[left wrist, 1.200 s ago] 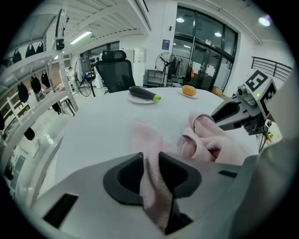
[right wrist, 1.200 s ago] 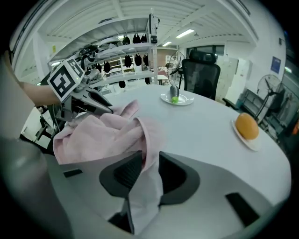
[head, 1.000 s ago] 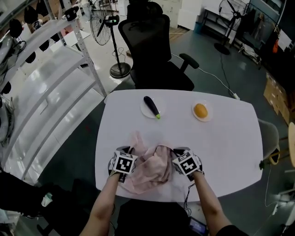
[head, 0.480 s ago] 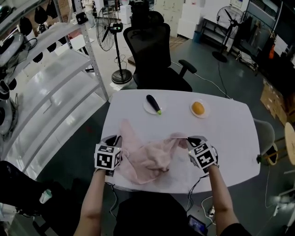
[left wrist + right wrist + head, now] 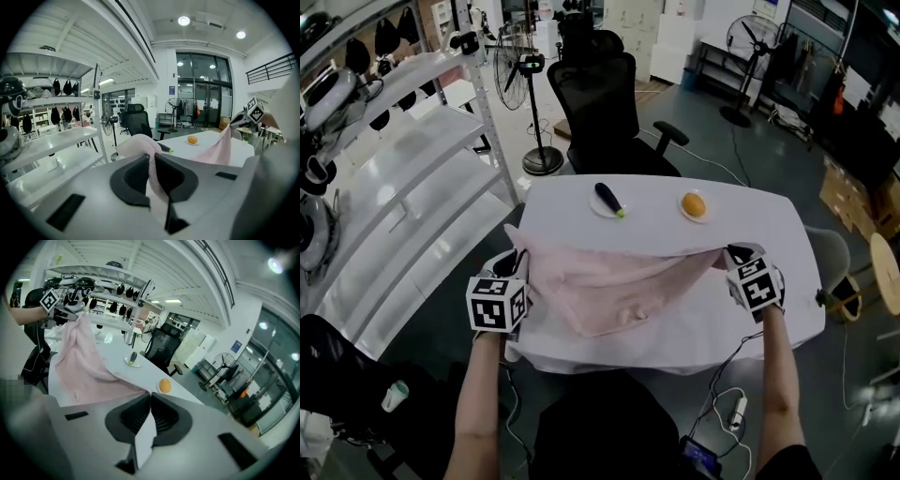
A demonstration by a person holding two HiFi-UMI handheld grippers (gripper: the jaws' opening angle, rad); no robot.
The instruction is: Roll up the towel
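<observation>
Clenched on its corners, the left gripper (image 5: 517,267) and right gripper (image 5: 729,255) have stretched the once-bunched pink cloth towel (image 5: 609,286) above the white rounded table (image 5: 750,216). It looks ready to lay flat

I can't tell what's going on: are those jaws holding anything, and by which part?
Yes, the pink towel. The left gripper pinches one end of its raised edge, the right gripper the other end.

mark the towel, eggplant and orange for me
towel (image 5: 609,286): head view, middle of the stretched pink cloth.
eggplant (image 5: 607,198): head view, middle of its dark body.
orange (image 5: 694,204): head view, centre of the fruit.
</observation>
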